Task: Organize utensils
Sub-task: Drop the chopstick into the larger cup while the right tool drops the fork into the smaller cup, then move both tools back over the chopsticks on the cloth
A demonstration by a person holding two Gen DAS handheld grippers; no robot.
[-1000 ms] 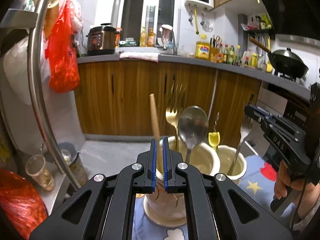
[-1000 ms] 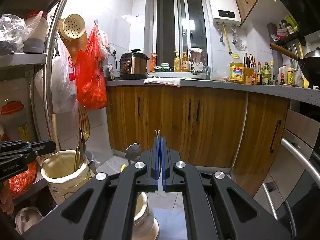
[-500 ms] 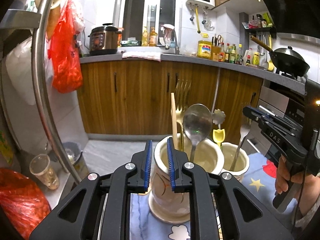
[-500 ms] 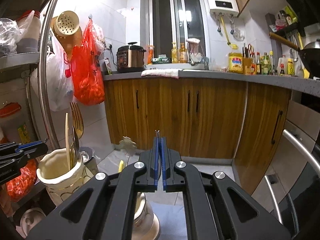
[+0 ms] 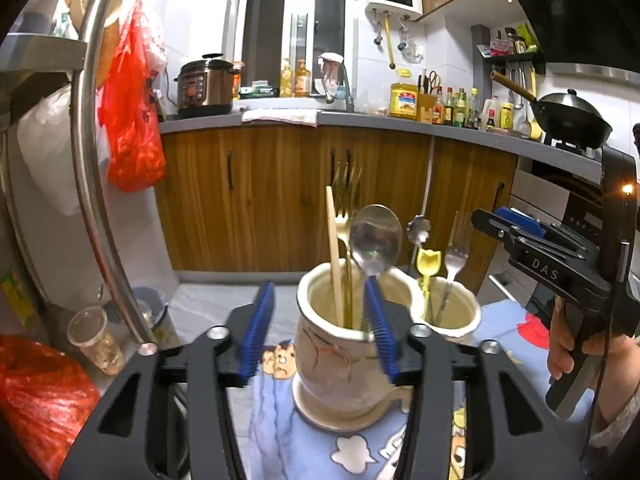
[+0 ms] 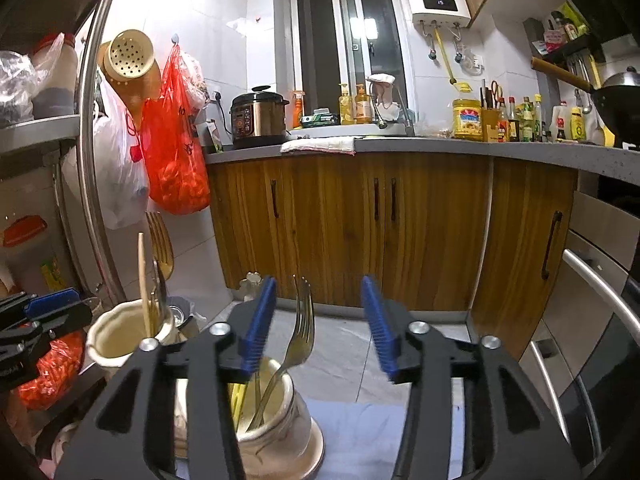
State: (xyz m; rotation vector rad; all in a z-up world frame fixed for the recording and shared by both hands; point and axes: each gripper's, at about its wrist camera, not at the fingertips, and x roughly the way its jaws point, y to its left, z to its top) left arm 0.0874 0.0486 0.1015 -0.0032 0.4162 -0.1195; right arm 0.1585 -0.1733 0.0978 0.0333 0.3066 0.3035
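Two cream ceramic utensil jars stand on a blue cartoon cloth (image 5: 280, 432). The near jar (image 5: 336, 360) holds a wooden chopstick (image 5: 333, 248), a gold fork (image 5: 345, 200) and a steel spoon (image 5: 376, 236). The far jar (image 5: 456, 312) holds a silver fork (image 5: 454, 256), a yellow tulip-topped utensil (image 5: 428, 264) and a flower-topped one. My left gripper (image 5: 316, 328) is open and empty, its jaws either side of the near jar. My right gripper (image 6: 318, 328) is open and empty above the far jar (image 6: 276, 428), with the silver fork (image 6: 300, 336) between its jaws, untouched.
A steel rack pole (image 5: 92, 160) and shelves stand at the left with a red bag (image 5: 128, 112) and a plastic cup (image 5: 96, 340). Wooden cabinets (image 6: 360, 232) and a cluttered counter lie ahead. An oven handle (image 6: 600, 292) is at the right.
Both grippers opened from shut. The left let the wooden chopstick go into the near jar; the right let the silver fork go into the far jar.
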